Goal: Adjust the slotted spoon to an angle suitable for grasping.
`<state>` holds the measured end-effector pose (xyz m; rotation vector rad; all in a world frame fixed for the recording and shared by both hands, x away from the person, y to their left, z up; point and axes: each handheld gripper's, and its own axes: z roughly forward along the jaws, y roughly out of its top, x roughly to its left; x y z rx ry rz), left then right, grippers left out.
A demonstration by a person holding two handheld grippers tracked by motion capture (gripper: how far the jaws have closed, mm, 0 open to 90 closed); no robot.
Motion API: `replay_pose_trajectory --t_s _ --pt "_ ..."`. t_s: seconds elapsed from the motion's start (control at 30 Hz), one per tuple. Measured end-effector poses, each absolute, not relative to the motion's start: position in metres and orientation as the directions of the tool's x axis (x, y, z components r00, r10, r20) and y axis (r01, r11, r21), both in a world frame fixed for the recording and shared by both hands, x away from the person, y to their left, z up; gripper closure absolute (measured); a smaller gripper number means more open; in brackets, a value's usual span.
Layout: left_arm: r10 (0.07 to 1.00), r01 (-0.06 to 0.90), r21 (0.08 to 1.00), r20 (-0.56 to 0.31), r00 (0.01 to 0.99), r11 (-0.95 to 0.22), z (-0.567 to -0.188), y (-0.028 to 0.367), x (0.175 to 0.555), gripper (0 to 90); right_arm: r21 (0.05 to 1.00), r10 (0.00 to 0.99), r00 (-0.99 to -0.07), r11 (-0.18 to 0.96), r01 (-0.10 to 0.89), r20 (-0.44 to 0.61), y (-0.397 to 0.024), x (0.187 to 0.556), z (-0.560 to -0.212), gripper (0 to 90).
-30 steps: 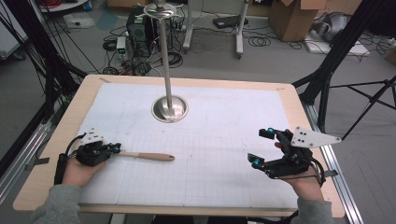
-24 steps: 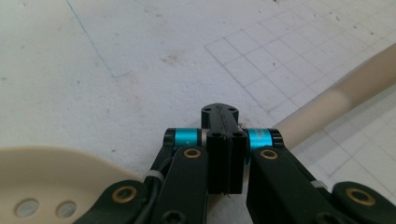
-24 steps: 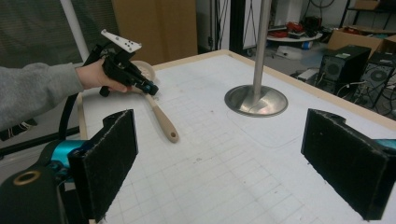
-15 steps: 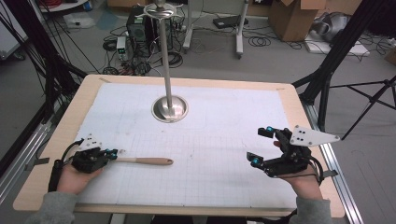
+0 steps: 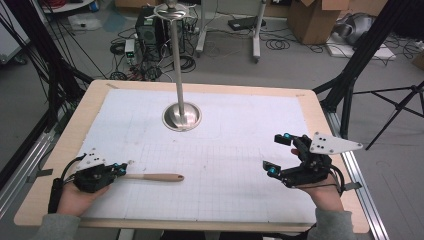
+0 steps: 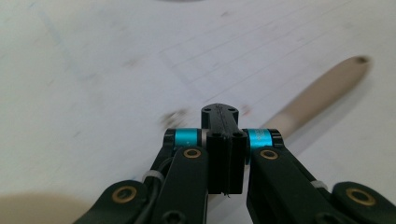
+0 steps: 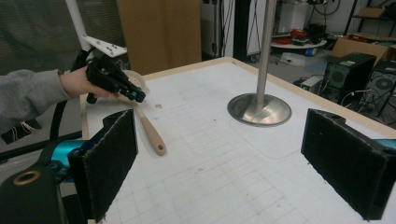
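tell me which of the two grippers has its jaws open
The right gripper: its black pads stand wide apart with nothing between them. The left gripper is shut, beside the wooden spoon.

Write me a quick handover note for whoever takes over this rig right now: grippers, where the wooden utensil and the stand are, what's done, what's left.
Left gripper: jaws shut at the head end of the wooden utensil; whether they pinch it is hidden.
Right gripper: jaws wide open, nothing between them, held at the right side of the table.
Utensil: near the front left, handle pointing right, toward the table's middle.
Metal stand: upright at the middle of the far side, nothing hanging on it.
Done: left gripper has closed at the utensil.
Left: probably lifting the utensil and taking it to the stand.
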<state>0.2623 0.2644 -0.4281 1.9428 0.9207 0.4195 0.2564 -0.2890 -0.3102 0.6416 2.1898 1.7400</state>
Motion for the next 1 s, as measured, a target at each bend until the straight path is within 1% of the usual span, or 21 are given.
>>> replay_pose_trajectory --t_s 0.07,0.27,0.3,0.5,0.67,0.8,1.0 --pt "0.709 0.422 0.849 -0.083 0.7 -0.317 -0.428 0.255 0.261 89.7 0.969 0.501 -0.864 0.18 0.168 0.057 -0.29 0.257 -0.311 9.7" --pt "0.619 0.383 0.834 -0.065 0.783 -0.397 -0.431 0.218 0.26 89.7 0.968 0.506 -0.861 0.18 0.174 0.061 -0.292 0.256 -0.31 9.7" --pt "0.619 0.383 0.834 -0.065 0.783 -0.397 -0.431 0.218 0.26 89.7 0.968 0.506 -0.861 0.18 0.174 0.061 -0.292 0.256 -0.31 9.7" --pt "0.54 0.365 0.813 -0.075 0.838 -0.454 -0.437 0.199 0.263 89.7 0.967 0.51 -0.858 0.178 0.181 0.067 -0.293 0.256 -0.311 9.7" --pt "0.518 0.365 0.799 -0.078 0.852 -0.478 -0.441 0.192 0.264 89.7 0.966 0.513 -0.856 0.178 0.187 0.071 -0.294 0.256 -0.312 9.7" --pt "0.521 0.374 0.784 -0.076 0.85 -0.495 -0.445 0.185 0.269 89.7 0.966 0.515 -0.855 0.183 0.184 0.065 -0.295 0.256 -0.312 9.7" --pt "0.548 0.383 0.789 -0.071 0.833 -0.48 -0.446 0.18 0.278 89.7 0.966 0.517 -0.854 0.182 0.182 0.064 -0.296 0.253 -0.312 9.7"
